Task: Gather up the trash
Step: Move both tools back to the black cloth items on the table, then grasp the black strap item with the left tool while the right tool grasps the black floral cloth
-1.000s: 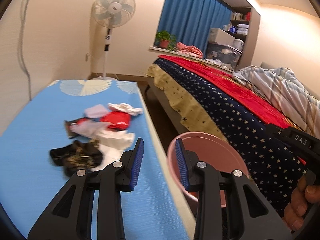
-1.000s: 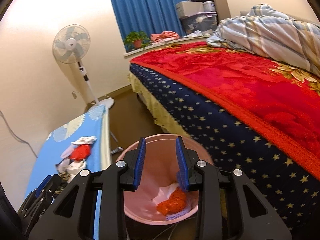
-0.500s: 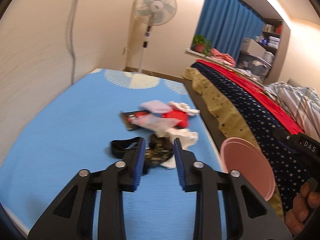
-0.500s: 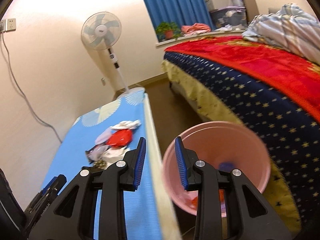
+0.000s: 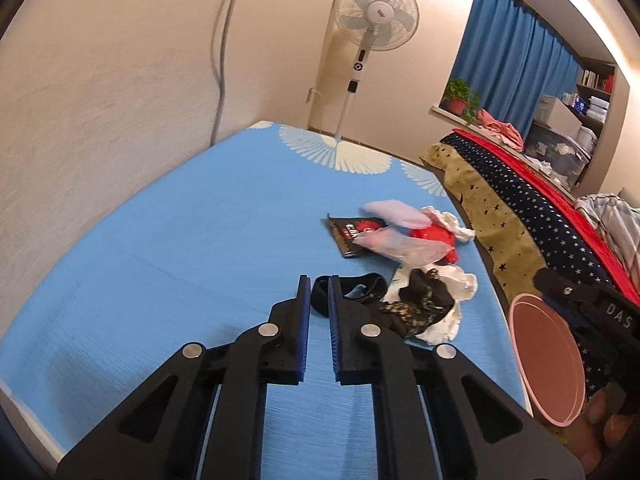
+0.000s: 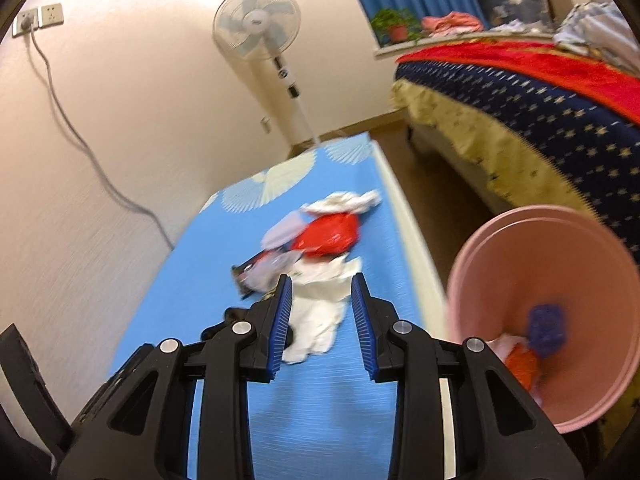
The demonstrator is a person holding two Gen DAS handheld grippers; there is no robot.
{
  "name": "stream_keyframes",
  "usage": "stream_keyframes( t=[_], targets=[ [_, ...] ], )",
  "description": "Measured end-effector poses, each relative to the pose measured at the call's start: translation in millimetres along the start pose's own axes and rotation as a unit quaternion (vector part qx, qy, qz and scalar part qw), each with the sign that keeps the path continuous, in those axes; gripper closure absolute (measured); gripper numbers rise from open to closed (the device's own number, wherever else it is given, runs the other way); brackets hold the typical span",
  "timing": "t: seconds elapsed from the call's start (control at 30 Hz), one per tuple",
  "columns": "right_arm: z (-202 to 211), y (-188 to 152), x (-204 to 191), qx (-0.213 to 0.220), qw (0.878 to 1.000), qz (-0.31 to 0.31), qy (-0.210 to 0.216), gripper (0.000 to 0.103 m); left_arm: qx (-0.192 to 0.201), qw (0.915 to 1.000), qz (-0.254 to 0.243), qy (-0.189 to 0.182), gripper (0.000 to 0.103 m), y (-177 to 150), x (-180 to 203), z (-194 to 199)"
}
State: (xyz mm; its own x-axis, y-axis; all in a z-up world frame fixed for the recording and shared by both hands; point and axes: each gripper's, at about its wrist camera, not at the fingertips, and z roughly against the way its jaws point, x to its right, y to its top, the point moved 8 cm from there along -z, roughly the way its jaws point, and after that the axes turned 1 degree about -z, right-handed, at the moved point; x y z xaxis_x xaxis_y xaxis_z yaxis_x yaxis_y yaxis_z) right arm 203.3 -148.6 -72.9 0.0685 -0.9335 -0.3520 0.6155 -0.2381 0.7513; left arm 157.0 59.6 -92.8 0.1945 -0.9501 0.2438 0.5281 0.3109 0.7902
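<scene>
A heap of trash lies on the blue table [image 5: 160, 264]: a black band [image 5: 352, 292], a dark patterned wrapper [image 5: 420, 304], white crumpled paper [image 6: 320, 308], a clear plastic bag [image 5: 404, 246], a red bag [image 6: 328, 234] and a black packet [image 5: 348, 234]. My left gripper [image 5: 319, 288] is narrowly open, its tips right at the black band. My right gripper [image 6: 320, 292] is open and empty over the white paper. A pink bin [image 6: 548, 320], beside the table on the right, holds orange, white and blue trash.
A standing fan [image 5: 372, 28] is at the table's far end. A bed with a star-patterned cover [image 6: 540, 112] runs along the right, with a floor gap between it and the table. A wall with a cable [image 6: 80, 120] lines the left.
Both grippers have swung left from the bin toward the trash heap on the table. The left gripper's jaws have narrowed and come down to the black band. The right view is blurred with motion.
</scene>
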Motion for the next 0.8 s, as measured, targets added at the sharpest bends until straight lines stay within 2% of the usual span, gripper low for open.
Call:
stream_keyframes(
  t=[0.07, 0.33, 0.8],
  targets=[
    [-11, -5, -4, -0.012, 1.0, -0.004, 0.008, 0.066, -0.005, 1.0, 0.006, 0.001, 0.094, -2, -4, -5],
    [-49, -24, -15, -0.057, 0.997, -0.018, 0.038, 0.06, -0.022, 0.9994, 0.018, -0.019, 0.094, -1, -8, -24],
    [-77, -39, -19, -0.098, 0.994, -0.018, 0.052, 0.059, -0.073, 0.996, 0.028, -0.042, 0.093, -10, 2, -59]
  ],
)
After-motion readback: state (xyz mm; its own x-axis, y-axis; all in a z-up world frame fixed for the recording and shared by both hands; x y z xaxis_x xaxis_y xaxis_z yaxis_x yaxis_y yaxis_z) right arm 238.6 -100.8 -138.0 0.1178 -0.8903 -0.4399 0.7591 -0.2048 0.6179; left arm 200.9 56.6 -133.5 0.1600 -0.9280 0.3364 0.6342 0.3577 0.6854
